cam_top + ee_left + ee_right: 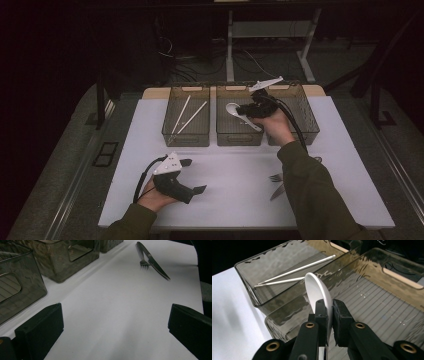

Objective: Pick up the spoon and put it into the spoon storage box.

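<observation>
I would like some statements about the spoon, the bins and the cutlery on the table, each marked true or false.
1. The right gripper holds a white spoon between its fingers. True.
2. The spoon is over the left bin. False: it is over the middle bin; the left bin holds two white chopsticks.
3. The left gripper is shut on a fork. False: its fingers stand open above the bare white table, holding nothing.
4. A fork and a knife lie together on the table. True.
5. The spoon already lies flat on the bin floor. False: it is held in the gripper, above the floor.
</observation>
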Tool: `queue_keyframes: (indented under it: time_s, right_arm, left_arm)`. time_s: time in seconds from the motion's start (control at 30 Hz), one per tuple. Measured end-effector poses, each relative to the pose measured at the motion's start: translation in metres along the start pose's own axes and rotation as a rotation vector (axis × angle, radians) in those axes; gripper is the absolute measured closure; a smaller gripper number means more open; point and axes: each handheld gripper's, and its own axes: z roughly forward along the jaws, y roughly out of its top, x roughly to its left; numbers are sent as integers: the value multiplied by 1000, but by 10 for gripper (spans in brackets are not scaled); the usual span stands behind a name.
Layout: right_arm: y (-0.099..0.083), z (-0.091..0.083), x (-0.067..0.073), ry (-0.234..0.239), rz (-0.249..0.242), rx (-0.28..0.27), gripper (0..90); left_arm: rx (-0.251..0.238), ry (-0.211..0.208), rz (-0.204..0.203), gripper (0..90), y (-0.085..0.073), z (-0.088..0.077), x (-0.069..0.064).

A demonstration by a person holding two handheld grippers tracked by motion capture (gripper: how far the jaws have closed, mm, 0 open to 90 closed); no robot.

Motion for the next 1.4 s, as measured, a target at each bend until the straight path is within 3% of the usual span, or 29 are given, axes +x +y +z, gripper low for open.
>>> queue_keyframes:
  time_s: [0.3, 0.47, 0.63, 0.7, 0.87, 1.07, 1.27, 1.4]
  right_arm:
    - [-7, 14, 2, -7, -14, 50, 826]
    - [-12, 18, 2, 6, 3, 77, 816]
    - [-12, 18, 3, 6, -4, 81, 759]
    - [-12, 16, 4, 24, 17, 61, 746]
    - [-11, 10, 4, 30, 10, 41, 703]
    - [-11, 0, 5, 52, 30, 0, 591]
    - [-14, -14, 6, 54, 47, -35, 490]
    - [-17, -27, 7, 61, 50, -62, 474]
  left_arm:
    - [8, -1, 5, 0, 0, 0, 0]
    - [8, 0, 4, 0, 0, 0, 0]
    - [12, -1, 6, 0, 0, 0, 0]
    - [13, -1, 6, 0, 0, 0, 0]
    - [10, 0, 10, 0, 0, 1, 0]
    - [10, 0, 5, 0, 0, 1, 0]
    - [14, 1, 4, 0, 0, 1, 0]
    - [12, 0, 0, 0, -1, 1, -1]
